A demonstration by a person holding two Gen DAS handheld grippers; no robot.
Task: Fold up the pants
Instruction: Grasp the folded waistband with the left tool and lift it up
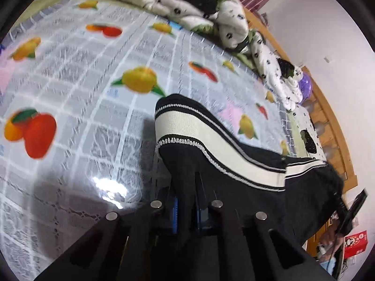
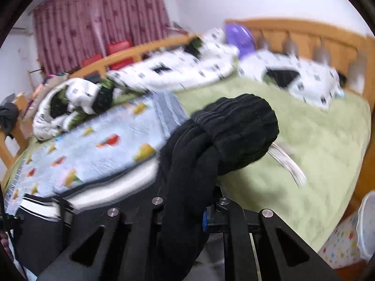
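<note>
The pants (image 1: 234, 164) are black with a wide cream side stripe edged in black. In the left wrist view my left gripper (image 1: 187, 201) is shut on the pants near the leg end, which hangs lifted above the fruit-print cloth (image 1: 93, 82). In the right wrist view my right gripper (image 2: 187, 201) is shut on the bunched black elastic waistband (image 2: 234, 135) of the pants, held up over the bed with a white drawstring (image 2: 288, 164) trailing. The striped leg (image 2: 93, 196) stretches away to the left. The fingertips of both grippers are hidden by the fabric.
The fruit-print cloth lies over a green bedspread (image 2: 304, 140). A rumpled white and black quilt (image 1: 199, 7) lies along the far side by the wooden headboard (image 2: 304, 32). A purple object (image 2: 241, 37), red curtains (image 2: 98, 23) and a red box (image 1: 356, 243) are around.
</note>
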